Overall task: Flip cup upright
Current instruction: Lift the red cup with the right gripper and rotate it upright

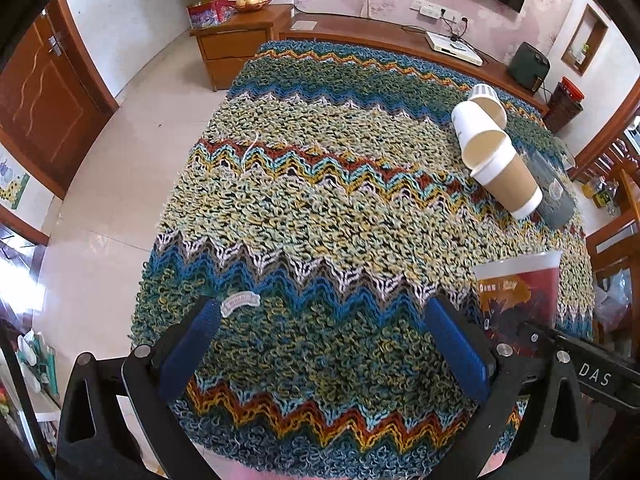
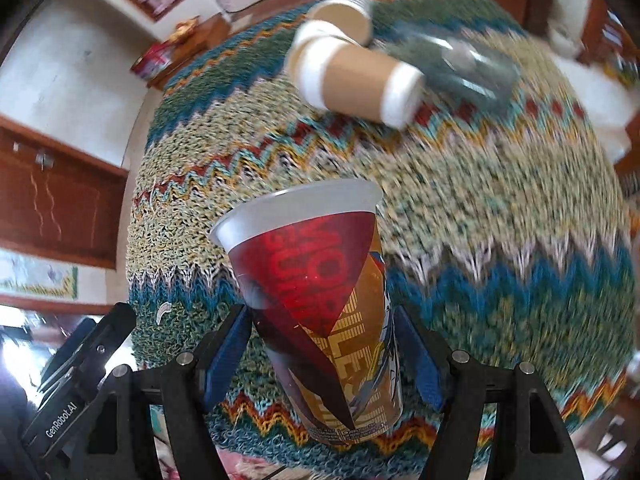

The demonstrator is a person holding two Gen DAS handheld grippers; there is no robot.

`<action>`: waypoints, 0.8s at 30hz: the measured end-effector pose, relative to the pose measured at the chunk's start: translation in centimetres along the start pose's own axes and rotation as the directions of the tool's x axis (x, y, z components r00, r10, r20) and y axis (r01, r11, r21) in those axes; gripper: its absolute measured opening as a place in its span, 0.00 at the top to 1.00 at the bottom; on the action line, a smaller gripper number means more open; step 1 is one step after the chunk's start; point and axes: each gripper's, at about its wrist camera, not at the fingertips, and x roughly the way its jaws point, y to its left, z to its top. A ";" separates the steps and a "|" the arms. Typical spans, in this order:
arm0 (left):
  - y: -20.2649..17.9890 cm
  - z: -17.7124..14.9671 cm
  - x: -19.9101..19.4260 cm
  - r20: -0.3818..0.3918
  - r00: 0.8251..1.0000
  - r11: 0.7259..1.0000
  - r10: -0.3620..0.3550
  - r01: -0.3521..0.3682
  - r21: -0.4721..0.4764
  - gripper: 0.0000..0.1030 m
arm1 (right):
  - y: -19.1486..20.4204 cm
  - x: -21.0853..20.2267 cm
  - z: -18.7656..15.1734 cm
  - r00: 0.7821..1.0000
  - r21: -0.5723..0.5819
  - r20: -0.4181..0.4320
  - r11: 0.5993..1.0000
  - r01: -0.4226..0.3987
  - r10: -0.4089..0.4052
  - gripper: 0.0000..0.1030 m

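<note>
**Printed cup held rim-up in the right gripper, others lie waiting**

On the left, the left gripper (image 1: 320,344) hangs low over the near edge of the knitted zigzag cloth (image 1: 304,208) with its blue pads (image 1: 188,344) spread wide and nothing between them — idle, kept out of the way of the working hand. A small white label (image 1: 240,303) on the cloth sits just beyond its left pad.

Toward the middle and right, the right gripper (image 2: 320,356) has the printed plastic cup (image 2: 320,300) between its fingers, pads pressed against the lower wall on both sides, rim tilted up and away from the camera. Gripping low near the base leaves the mouth free and, I judge, suits setting it down on its bottom. Whether the base already touches the cloth cannot be told; motion blur suggests the hand is turning.

Further right and farther off, a brown-sleeved paper cup (image 2: 352,80) lies on its side touching a white paper cup (image 1: 472,120), a ribbed cup (image 2: 348,8) behind them and a dark grey cup (image 1: 552,192) just beside — likely the next ones to right.
</note>
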 end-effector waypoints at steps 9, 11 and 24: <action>-1.7 -1.5 -0.9 0.014 1.000 0.998 0.005 -0.006 0.064 0.01 | -2.4 1.0 -1.7 0.998 0.145 0.008 0.988 -0.062 0.061 0.28; -1.7 -1.8 -0.9 0.019 1.000 0.998 0.015 -0.016 0.063 0.01 | -2.7 1.2 -1.9 0.997 0.159 0.016 0.984 -0.078 0.077 0.28; -2.9 -2.6 -0.1 -0.024 1.000 0.994 0.006 -0.004 0.105 0.01 | -1.8 3.2 -0.6 0.986 0.207 0.058 0.964 -0.167 0.158 0.27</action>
